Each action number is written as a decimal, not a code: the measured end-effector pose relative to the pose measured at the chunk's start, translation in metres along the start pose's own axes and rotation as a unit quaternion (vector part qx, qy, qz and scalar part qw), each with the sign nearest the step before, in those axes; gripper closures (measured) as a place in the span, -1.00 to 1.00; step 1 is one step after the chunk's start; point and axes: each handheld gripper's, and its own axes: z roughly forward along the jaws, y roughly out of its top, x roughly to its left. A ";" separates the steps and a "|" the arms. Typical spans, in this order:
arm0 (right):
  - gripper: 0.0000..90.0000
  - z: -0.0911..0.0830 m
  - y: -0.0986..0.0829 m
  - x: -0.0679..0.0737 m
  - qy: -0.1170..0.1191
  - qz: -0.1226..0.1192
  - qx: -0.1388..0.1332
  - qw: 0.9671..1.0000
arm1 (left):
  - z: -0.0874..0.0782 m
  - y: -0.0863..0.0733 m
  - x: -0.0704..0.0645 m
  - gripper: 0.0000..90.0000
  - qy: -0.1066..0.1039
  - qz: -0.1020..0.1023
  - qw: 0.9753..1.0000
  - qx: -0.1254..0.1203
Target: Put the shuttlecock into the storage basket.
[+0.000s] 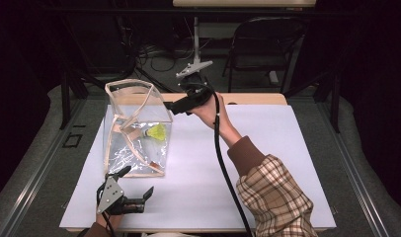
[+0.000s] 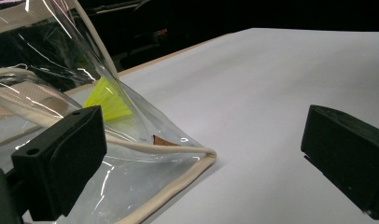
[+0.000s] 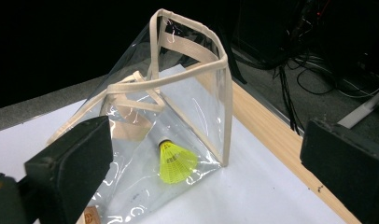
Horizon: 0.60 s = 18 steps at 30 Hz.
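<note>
The clear bag stands on the left half of the white table, mouth upward, its walls of transparent film edged with cream webbing trim. A yellow shuttlecock lies inside, low against the right wall of the bag.

The left gripper rests at the near left of the table, just beside the near bottom corner of the bag. Its jaws stand wide apart and hold nothing; in the left gripper view one jaw sits close against the film, the other well clear over bare table.

The right gripper is held at the far right top edge of the bag. Its jaws are spread wide with nothing between them.

Handling judgement:
- The bag looks light and limp. The film will likely buckle and slide under pressure.
- The film appears slick; a pinch on it alone may slip.
- The webbing trim looks like the firmest grip point: take the rim or a corner seam.
- The shuttlecock appears very light and crushable. Grip it at the cork end, not the skirt.
</note>
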 end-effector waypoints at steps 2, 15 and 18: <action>-0.98 -0.004 -0.004 -0.001 -0.003 0.001 0.000 1.000 | 0.000 0.000 0.000 -1.00 0.000 0.000 1.000 0.000; -1.00 -0.029 -0.027 -0.011 -0.018 0.004 -0.010 1.000 | 0.000 0.000 0.000 -1.00 0.000 0.001 1.000 0.000; -1.00 -0.035 -0.033 -0.014 -0.022 0.006 -0.013 1.000 | 0.000 0.000 0.000 -1.00 0.000 0.000 1.000 0.000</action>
